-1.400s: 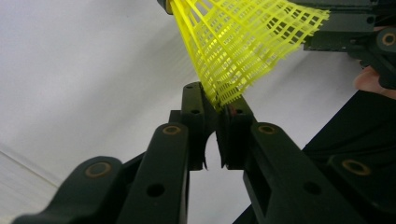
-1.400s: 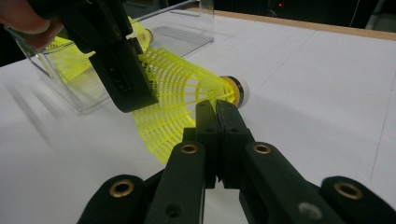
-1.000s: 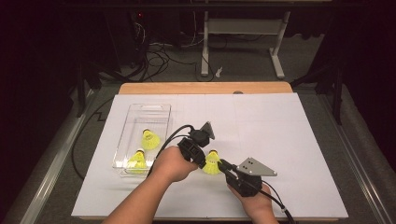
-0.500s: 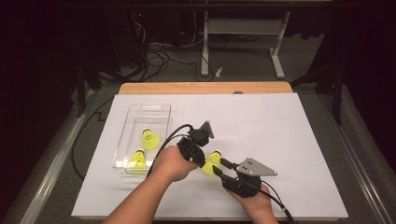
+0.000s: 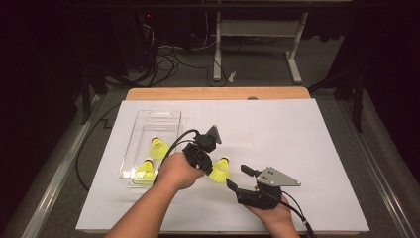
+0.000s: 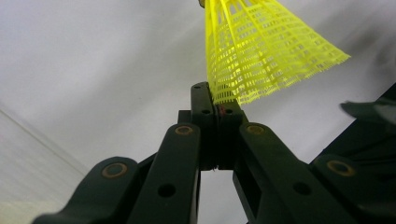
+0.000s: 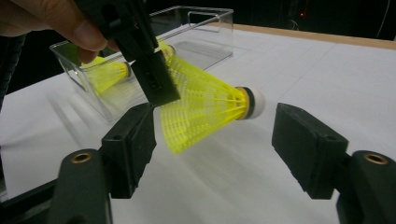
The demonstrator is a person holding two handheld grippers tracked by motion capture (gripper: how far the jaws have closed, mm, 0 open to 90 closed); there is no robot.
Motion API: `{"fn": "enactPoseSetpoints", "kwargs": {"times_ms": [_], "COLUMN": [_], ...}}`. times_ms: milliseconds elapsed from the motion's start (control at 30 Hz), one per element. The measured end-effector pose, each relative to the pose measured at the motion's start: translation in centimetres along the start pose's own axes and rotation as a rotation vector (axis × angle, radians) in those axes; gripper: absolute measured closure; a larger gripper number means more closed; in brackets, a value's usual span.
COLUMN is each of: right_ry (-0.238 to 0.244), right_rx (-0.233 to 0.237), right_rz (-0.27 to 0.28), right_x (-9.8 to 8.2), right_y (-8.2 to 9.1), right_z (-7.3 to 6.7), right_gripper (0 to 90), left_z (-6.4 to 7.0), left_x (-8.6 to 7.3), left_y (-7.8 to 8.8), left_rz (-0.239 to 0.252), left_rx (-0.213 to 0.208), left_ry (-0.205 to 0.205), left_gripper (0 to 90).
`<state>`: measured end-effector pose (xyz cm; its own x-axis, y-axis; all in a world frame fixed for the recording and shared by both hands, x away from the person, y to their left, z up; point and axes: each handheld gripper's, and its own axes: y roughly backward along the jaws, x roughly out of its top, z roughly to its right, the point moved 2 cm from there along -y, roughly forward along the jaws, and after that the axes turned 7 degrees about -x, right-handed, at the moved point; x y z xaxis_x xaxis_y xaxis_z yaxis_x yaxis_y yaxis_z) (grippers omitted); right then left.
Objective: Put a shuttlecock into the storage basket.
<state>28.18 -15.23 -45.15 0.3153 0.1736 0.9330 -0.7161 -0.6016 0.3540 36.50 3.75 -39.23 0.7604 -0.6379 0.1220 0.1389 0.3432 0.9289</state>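
Since a second ago the right gripper (image 5: 236,178) has drawn back from the yellow mesh-skirted shuttlecock with a white cork tip (image 5: 219,170), and its fingers (image 7: 308,149) now stand spread wide on either side of it without touching. Pinching the rim of the shuttlecock's skirt between its closed fingers (image 6: 215,112), the left gripper (image 5: 214,166) holds it just above the white paper-covered counter (image 5: 322,139). Two more yellow shuttlecocks (image 5: 158,147) lie inside the clear plastic rectangular bin (image 5: 148,119) nearby.
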Motion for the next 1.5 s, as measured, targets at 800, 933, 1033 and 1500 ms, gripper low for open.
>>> {"fn": "enactPoseSetpoints", "kwargs": {"times_ms": [800,933,1033,1500], "right_ry": [0.021,0.006,-0.015,0.008], "right_rx": [-0.183,-0.205,-0.221,-0.247], "right_rz": [-0.053,-0.052,-0.043,-0.033], "right_x": [-1.8,-2.4,-2.7,-3.3], "right_y": [4.3,4.8,5.3,5.7], "right_z": [6.2,7.0,7.6,7.8], "right_gripper": [14.2,10.9,8.6,0.1], "left_z": [-1.2,-1.3,-1.4,-1.5], "left_x": [-1.1,-1.2,-1.3,-1.6], "left_y": [0.5,0.6,0.7,1.2], "left_rz": [0.014,0.015,0.019,0.009], "left_rx": [-0.001,-0.003,0.000,0.007], "left_ry": [0.016,0.019,0.024,0.032], "left_gripper": [89.7,89.7,89.7,89.7]}}
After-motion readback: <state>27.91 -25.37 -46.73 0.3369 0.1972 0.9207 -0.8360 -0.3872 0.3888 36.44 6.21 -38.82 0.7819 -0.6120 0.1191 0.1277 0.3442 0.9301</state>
